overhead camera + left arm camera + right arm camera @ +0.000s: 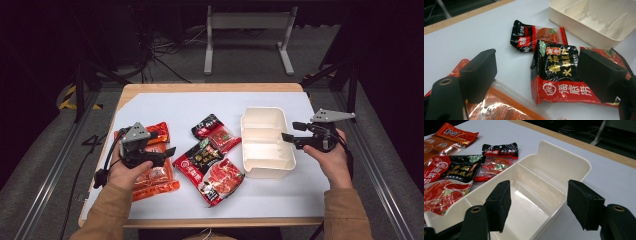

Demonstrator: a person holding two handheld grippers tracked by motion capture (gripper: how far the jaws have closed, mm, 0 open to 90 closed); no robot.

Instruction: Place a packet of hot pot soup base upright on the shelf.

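**Soft sauce packets beside an empty divided box**

The left gripper point(167, 151) hovered, jaws wide and empty, over orange packets point(155, 175) at the table's point(165, 107) eight o'clock. The black-and-red packet point(559, 72) looked light, floppy and slick; its flat sealed edge suited gripping. The right gripper point(290, 131), jaws wide, straddled the white box's point(265, 142) three o'clock rim.

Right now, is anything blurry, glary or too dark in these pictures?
High view: the white table cover is brightly lit, the floor behind nearly black. Left gripper view: the jaws look soft up close, and the orange packet glints. Right gripper view: glare on the cream box floor.
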